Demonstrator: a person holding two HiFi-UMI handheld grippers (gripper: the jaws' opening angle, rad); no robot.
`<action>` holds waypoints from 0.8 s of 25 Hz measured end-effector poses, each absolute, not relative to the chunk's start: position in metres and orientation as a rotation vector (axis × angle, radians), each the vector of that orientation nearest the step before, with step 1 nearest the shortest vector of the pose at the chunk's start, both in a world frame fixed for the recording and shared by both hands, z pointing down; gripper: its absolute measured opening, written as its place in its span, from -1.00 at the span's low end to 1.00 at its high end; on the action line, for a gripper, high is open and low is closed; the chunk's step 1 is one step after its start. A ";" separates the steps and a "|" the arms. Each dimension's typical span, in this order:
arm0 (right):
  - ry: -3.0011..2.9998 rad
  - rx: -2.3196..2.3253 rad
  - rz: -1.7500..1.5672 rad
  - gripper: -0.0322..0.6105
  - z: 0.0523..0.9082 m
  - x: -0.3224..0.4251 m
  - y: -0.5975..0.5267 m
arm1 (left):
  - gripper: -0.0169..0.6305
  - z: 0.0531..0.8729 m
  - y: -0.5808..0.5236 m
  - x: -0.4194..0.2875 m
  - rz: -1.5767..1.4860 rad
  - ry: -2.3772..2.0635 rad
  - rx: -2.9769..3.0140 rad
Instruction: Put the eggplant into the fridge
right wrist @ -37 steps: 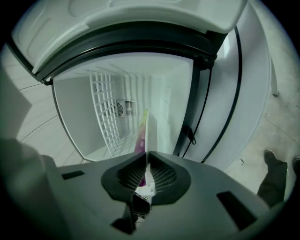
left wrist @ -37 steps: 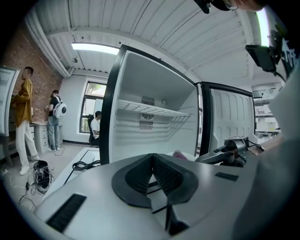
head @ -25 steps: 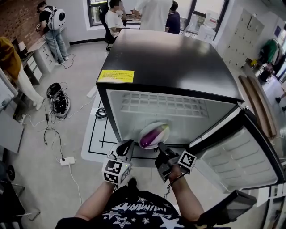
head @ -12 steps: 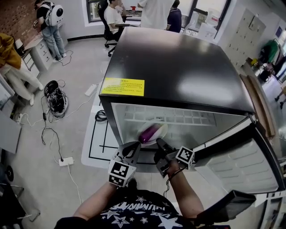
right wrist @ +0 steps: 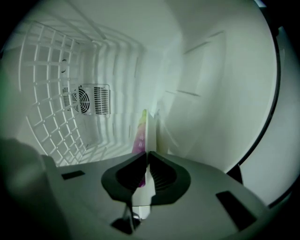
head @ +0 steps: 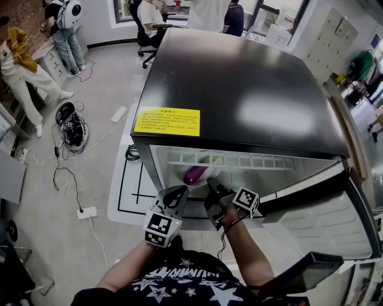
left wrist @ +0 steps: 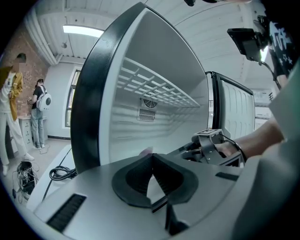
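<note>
A purple eggplant [head: 193,176] lies on a white plate [head: 206,172] just inside the open black fridge [head: 239,77], under its wire shelf [head: 239,160]. My right gripper [head: 210,184] is shut on the plate's near rim. In the right gripper view the plate [right wrist: 151,136] shows edge-on between the jaws, with the eggplant [right wrist: 138,141] to its left and my right gripper [right wrist: 147,155] pinching it. My left gripper [head: 179,193] hovers at the fridge's front left, shut and empty. In its own view my left gripper [left wrist: 151,157] points into the cavity, and the right gripper [left wrist: 211,145] shows to the right.
The fridge door [head: 323,221] stands open at the right. A fan grille [right wrist: 91,100] sits on the fridge's back wall. Cables [head: 70,128] and a power strip [head: 87,213] lie on the floor at left. Several people [head: 206,15] stand behind the fridge and at far left.
The right gripper has carried the plate with the eggplant further into the fridge, under the top edge. The left gripper has moved forward a little beside it.
</note>
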State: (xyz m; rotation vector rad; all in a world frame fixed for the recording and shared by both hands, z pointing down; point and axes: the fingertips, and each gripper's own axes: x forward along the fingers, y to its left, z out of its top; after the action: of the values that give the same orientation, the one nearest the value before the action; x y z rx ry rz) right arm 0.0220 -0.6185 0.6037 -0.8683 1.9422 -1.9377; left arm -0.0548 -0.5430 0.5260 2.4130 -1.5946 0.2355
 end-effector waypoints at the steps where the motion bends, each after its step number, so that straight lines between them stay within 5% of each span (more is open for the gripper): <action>1: 1.937 -0.876 -1.944 -0.83 0.605 0.022 -0.619 | -0.92 0.526 -0.544 -0.055 0.235 -1.592 2.416; 20: 1.997 -0.989 -1.957 -0.82 0.612 0.023 -0.614 | -0.92 0.524 -0.528 -0.056 0.222 -1.612 2.397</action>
State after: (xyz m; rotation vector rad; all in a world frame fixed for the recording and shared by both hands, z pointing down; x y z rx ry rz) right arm 0.0231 -0.6145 0.6116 -0.9892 1.9968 -1.9567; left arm -0.0563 -0.5282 0.5240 2.3972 -1.6121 0.2223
